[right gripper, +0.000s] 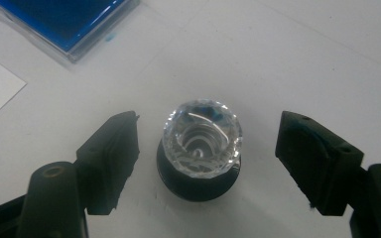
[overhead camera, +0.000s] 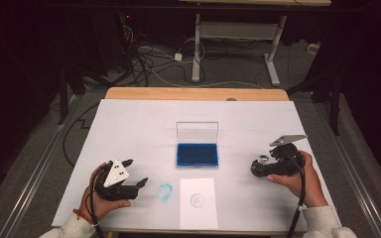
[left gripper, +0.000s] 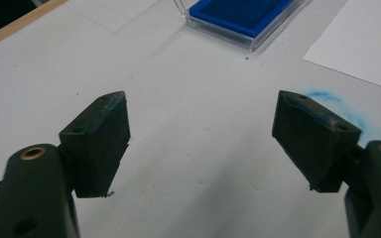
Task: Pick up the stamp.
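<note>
The right gripper (right gripper: pixel 206 144) straddles the crystal-topped stamp (right gripper: pixel 201 139) with jaws wide, not gripping; closing off-centre could tip it onto the desk (right gripper: pixel 302 59).

Ink pad (overhead camera: pixel 197 154) mid-table — bare flanks

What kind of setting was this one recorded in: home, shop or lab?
Probably a lab or workshop set up for recording. A white board covers the wooden table, loose cables trail over the grey floor, and a bare height-adjustable desk frame stands behind in a dark room.
</note>
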